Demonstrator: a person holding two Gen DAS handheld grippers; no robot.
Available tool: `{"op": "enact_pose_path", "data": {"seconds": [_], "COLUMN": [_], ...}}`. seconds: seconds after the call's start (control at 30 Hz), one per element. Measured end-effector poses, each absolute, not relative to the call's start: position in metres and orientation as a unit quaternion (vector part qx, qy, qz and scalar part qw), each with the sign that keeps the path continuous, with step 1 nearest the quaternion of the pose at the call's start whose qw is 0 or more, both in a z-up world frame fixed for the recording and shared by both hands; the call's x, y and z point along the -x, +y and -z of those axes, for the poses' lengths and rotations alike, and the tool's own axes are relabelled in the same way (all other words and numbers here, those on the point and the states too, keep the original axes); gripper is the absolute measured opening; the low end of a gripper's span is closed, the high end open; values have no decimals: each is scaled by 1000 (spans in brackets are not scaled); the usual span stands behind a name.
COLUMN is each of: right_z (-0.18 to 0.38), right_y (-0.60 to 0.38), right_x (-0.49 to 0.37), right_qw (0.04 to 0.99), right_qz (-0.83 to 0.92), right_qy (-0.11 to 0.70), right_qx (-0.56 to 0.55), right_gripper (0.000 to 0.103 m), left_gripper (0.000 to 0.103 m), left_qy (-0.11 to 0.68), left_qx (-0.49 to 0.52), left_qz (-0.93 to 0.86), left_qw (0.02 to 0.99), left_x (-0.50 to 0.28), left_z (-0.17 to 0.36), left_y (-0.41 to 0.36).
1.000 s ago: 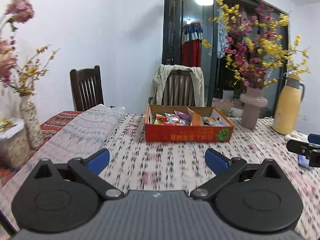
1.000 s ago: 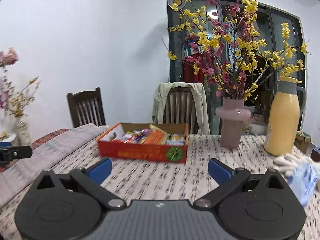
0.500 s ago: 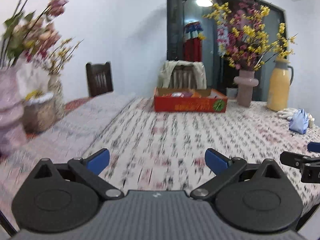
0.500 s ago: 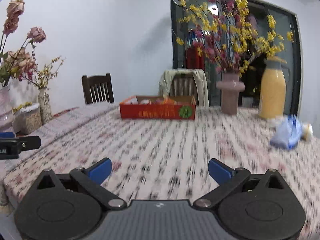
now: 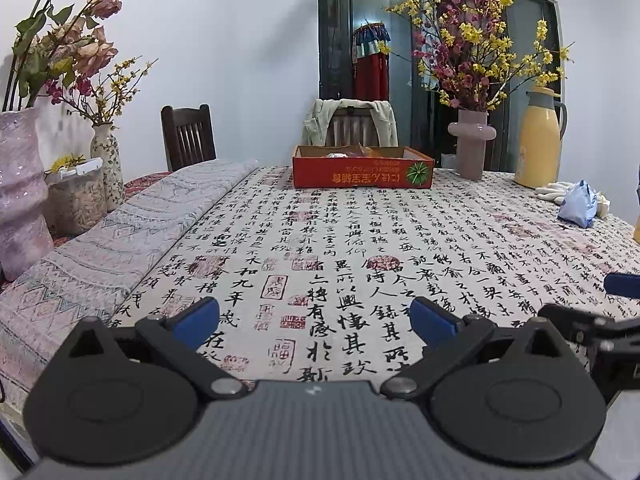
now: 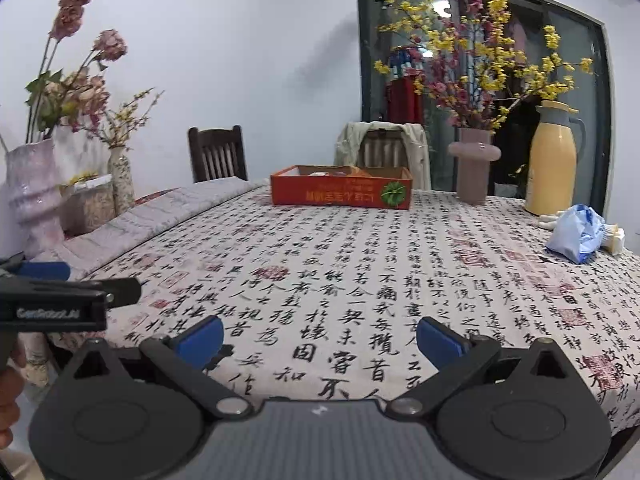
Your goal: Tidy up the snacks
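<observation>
Both wrist views, claws drawn back to the near edge of the worktop (image 5: 360, 248). Over the last second each camera has pulled away from the red box (image 5: 362, 172): a second ago it filled the middle of both views with its packets plainly readable, whereas now it stands small at the far end, well apart from either claw. The left claw (image 5: 314, 316) is spread wide and holds nothing; the right claw (image 6: 320, 336) is likewise spread and empty. Each claw also shows at the edge of the other's view, so the two sit side by side.

The snacks (image 5: 348, 154) lie inside the box, only their tops showing over the rim; individual packets can no longer be told apart. The printed cloth between claws and box carries no loose packet. A blue bag (image 6: 576, 236) rests near the right edge, beside white gloves (image 5: 554, 192) and close to the yellow flask (image 6: 554, 160); a pink vase (image 6: 474, 170) stands just right of the box.

Interpretation: the retreat with both claws empty and all visible snacks boxed suggests the sorting is finished or nearly so. Whether the blue bag counts as a snack yet to be stowed cannot be told.
</observation>
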State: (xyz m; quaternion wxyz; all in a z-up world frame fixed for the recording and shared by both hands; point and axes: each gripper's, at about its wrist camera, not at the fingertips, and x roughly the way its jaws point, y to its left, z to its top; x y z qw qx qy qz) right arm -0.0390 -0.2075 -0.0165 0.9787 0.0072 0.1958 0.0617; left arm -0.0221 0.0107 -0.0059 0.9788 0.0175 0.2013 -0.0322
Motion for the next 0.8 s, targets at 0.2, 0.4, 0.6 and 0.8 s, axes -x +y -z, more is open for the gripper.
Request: {"op": "enact_pose_path", "data": {"seconds": [0.2, 0.4, 0.6, 0.8], "right_z": [11, 10, 10, 10], "right_y": [-211, -210, -211, -210], "right_x": [38, 37, 36, 38], "right_qw": [982, 983, 983, 984], "right_qz": [-49, -49, -41, -44], "right_qy": [183, 178, 178, 174], "right_qx": [-9, -8, -11, -10], "right_gripper": [103, 103, 103, 103], "left_gripper": [103, 103, 103, 103], "left_qy": [195, 194, 192, 191], "left_qx": [-16, -16, -16, -18], "left_qz": [35, 38, 43, 46], "left_qw": [980, 980, 980, 980], "left_x": [23, 23, 24, 24], "left_z": [2, 3, 3, 3], "left_y": [10, 9, 9, 9]}}
